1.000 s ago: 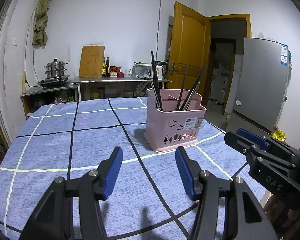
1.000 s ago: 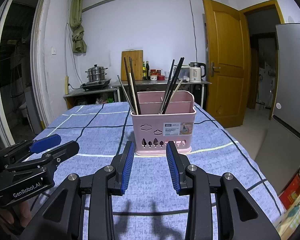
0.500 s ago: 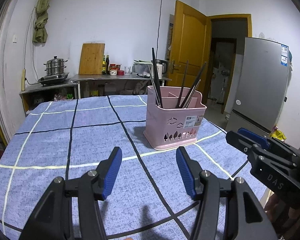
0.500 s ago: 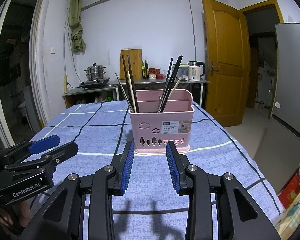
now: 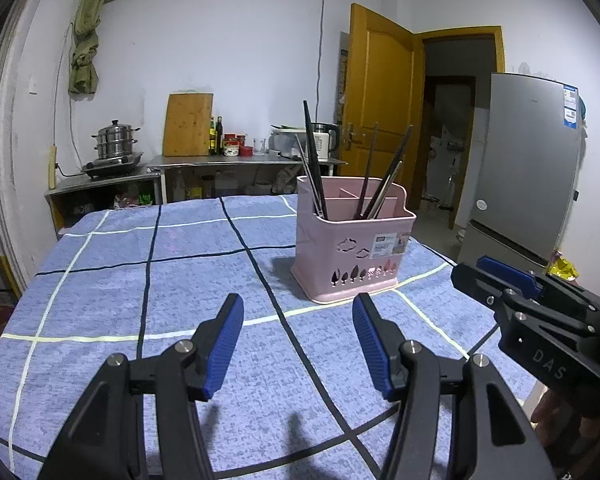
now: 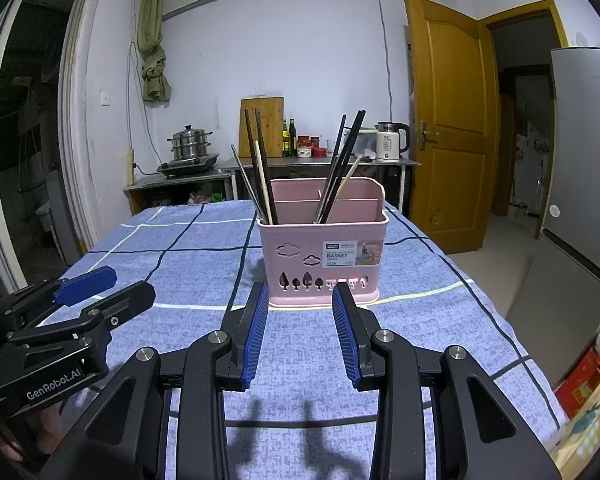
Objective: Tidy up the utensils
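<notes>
A small kitchen with white walls, a yellow door and a grey fridge (image 5: 528, 160). In front of us is a table (image 6: 180, 248) under a blue checked cloth. On it stands a pink basket (image 6: 323, 258) with inner dividers, and the chopsticks (image 6: 260, 168) stand in it in two leaning bunches – one at its left end, one toward the right. No utensil lies loose on the cloth that we can see.

We hold both tools low over the near edge, apart from the basket. Our left gripper (image 5: 296, 340) is spread wide and carries nothing. Our right gripper (image 6: 300, 332) is parted more narrowly, also with nothing in it, and points straight at the basket.

The scene fits sticks already sorted, or bunches waiting to be re-sorted – we cannot tell which. For any pick here, we judge it best to pinch one stick high on its shaft, lift straight up, and steady the light basket.
</notes>
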Available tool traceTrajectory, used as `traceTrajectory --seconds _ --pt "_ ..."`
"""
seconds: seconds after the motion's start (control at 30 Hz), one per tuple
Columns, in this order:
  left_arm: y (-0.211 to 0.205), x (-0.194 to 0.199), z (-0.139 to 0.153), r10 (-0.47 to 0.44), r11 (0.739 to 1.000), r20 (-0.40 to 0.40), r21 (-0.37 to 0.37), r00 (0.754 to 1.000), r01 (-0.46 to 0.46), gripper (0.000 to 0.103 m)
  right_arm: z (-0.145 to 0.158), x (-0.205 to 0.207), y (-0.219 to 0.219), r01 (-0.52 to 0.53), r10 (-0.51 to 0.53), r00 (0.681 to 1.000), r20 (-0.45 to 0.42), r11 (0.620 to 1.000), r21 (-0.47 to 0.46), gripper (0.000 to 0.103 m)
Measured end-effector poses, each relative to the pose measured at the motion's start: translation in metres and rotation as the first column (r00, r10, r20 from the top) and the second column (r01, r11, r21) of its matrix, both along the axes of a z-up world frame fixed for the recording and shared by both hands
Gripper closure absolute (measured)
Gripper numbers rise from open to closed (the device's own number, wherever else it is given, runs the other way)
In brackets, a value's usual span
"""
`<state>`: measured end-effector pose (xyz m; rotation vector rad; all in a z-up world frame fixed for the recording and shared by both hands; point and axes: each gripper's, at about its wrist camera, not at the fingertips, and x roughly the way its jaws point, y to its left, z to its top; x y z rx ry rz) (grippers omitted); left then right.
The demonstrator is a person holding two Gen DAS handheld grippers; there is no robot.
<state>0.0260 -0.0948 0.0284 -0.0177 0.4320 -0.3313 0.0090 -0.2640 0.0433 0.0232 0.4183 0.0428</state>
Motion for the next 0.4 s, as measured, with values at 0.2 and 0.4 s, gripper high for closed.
traceTrajectory --seconds 0.2,0.4 --pt "0.0009 0.0019 -0.0007 0.018 1.0 0.001 0.002 1.0 -0.018 0.042 -0.0012 0.0 0.0011 -0.001 0.001 1.0 -0.004 1.0 -0.002 0.069" --pt "-0.0026 0.0012 -0.0009 0.013 1.0 0.01 0.015 1.0 -0.013 0.042 -0.0025 -0.0014 0.0028 -0.001 0.001 1.0 -0.006 1.0 -0.003 0.069"
